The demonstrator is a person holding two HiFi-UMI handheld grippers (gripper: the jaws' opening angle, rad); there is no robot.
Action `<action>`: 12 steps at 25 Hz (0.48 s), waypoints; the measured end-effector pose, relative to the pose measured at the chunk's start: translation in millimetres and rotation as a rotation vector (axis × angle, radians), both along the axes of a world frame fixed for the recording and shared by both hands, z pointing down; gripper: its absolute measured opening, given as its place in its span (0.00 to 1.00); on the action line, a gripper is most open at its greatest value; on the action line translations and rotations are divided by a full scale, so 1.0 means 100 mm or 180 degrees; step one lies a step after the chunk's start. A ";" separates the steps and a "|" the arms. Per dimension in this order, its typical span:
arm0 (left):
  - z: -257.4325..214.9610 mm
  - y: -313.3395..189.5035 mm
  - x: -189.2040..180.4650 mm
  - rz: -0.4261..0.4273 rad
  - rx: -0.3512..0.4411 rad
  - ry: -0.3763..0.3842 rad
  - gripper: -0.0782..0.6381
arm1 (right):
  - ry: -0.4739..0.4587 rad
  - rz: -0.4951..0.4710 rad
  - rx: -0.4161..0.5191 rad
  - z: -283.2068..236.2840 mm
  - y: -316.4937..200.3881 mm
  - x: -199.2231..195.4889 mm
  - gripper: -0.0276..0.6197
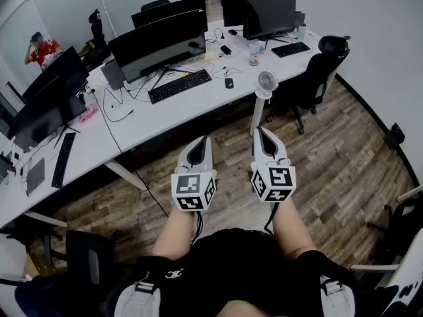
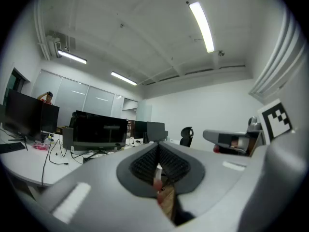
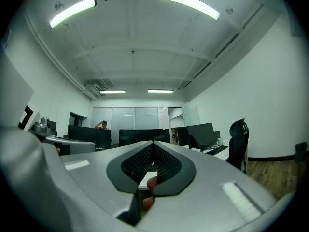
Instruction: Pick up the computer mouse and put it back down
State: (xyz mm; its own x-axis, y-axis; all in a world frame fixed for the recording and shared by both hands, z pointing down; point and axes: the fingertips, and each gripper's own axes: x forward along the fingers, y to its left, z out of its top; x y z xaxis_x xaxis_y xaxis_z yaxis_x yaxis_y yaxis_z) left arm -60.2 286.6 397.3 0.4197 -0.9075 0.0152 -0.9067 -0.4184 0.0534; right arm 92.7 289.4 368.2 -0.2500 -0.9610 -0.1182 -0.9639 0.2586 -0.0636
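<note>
The left gripper (image 1: 200, 144) and the right gripper (image 1: 262, 136) are light grey, with pointed jaws and a dark inset on top. Each one carries a white cube (image 1: 193, 191) with black square markers. The inner pads (image 2: 145, 163) are black and ribbed. A thin black cable (image 1: 197, 224) hangs from each. The person wears black clothes (image 1: 231, 269).
</note>
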 end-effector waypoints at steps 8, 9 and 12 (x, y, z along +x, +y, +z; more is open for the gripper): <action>0.02 0.02 -0.06 0.0039 0.0002 0.0017 0.18 | -0.0065 -0.0037 -0.0002 0.03 0.02 -0.10 0.04; 0.02 0.01 -0.09 0.0040 0.0003 0.0022 0.18 | -0.0058 -0.0040 0.0002 0.03 0.01 -0.13 0.04; 0.01 -0.01 -0.17 0.0057 0.0011 0.0041 0.18 | -0.0016 -0.0029 0.0002 0.03 -0.01 -0.23 0.04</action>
